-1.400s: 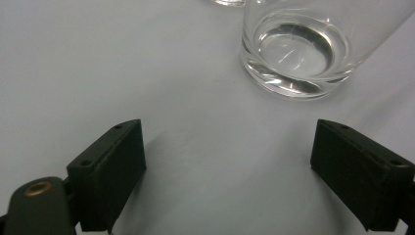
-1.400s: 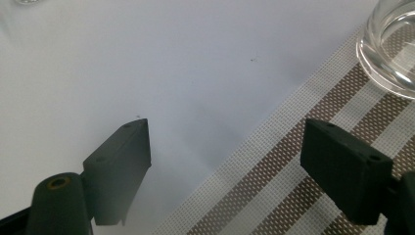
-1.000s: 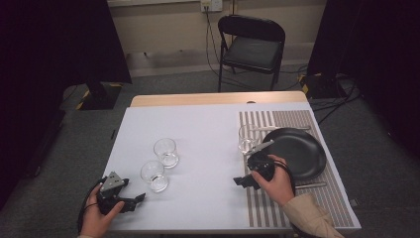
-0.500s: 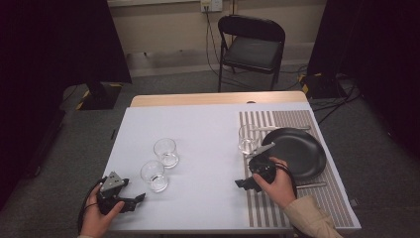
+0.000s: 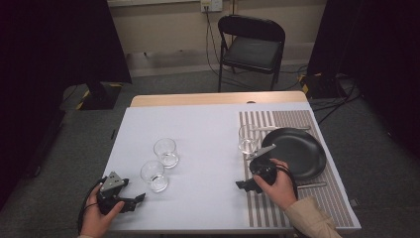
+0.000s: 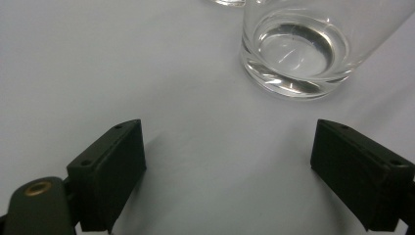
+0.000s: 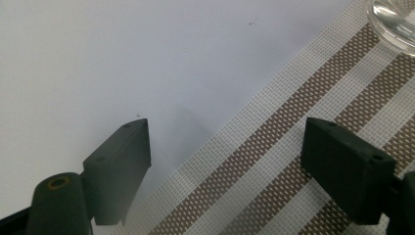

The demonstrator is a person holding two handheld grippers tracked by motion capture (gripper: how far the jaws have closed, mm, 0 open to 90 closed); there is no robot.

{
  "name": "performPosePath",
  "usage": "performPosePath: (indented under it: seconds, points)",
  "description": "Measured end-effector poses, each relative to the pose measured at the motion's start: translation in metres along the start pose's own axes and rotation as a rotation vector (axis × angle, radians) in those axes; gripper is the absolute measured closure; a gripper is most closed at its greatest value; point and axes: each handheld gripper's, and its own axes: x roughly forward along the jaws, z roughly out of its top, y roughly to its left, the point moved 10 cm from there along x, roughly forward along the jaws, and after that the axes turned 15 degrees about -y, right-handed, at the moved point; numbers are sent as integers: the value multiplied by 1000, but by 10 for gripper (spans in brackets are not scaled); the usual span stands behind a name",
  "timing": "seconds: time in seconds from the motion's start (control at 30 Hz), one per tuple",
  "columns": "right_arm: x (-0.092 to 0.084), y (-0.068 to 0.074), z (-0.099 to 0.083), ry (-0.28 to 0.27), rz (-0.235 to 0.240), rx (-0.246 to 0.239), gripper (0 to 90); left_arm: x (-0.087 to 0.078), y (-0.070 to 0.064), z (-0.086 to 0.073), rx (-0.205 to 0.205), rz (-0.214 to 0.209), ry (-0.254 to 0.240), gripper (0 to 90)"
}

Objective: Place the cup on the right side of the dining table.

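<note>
Two empty clear glasses stand on the white table point(image 5: 208, 144): one glass point(image 5: 154, 175) nearer the front, the other glass point(image 5: 166, 152) just behind it. My left gripper point(image 5: 138, 199) rests near the front left edge, open, with the near glass point(image 6: 298, 54) just ahead of its jaws. A third glass point(image 5: 247, 139) stands on the striped placemat point(image 5: 282, 208) beside a black plate point(image 5: 299, 151). My right gripper point(image 5: 241, 185) hovers open over the placemat's left edge point(image 7: 274, 161), with the glass base point(image 7: 396, 22) at the top right corner.
Cutlery lies on the placemat, behind the plate point(image 5: 277, 128) and in front of it point(image 5: 312, 185). A black folding chair point(image 5: 252, 47) stands beyond the table's far edge. Dark curtains hang at both sides, and cables lie on the floor at the right.
The right gripper has drifted slightly to the right and forward near the placemat's edge. The left gripper has stayed in place.
</note>
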Motion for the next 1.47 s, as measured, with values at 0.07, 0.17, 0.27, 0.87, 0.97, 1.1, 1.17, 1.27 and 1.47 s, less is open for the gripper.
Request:
performPosePath:
  seconds: [0.07,0.17,0.27,0.87,0.97,1.1,1.17,1.27,1.47]
  points:
    - [0,0,0,-4,1,-8,176,0,0,0,0,0,1,122]
    - [0,0,-1,-13,2,-22,174,0,0,0,0,1,0,122]
    - [0,0,-2,-26,1,-36,173,0,0,0,1,0,1,122]
    - [1,3,-8,-93,-28,-137,153,0,0,0,-2,0,0,122]
    - [2,4,-9,-93,-30,-166,144,0,-1,0,-2,0,0,122]
    - [2,5,-11,-96,-38,-194,138,0,-1,0,-2,0,0,122]
    - [2,5,-11,-101,-34,-195,138,0,0,0,2,0,0,121]
    - [2,5,-11,-103,-29,-197,136,0,0,0,-2,0,0,122]
    - [2,5,-11,-110,-31,-201,133,0,0,0,-2,0,0,122]
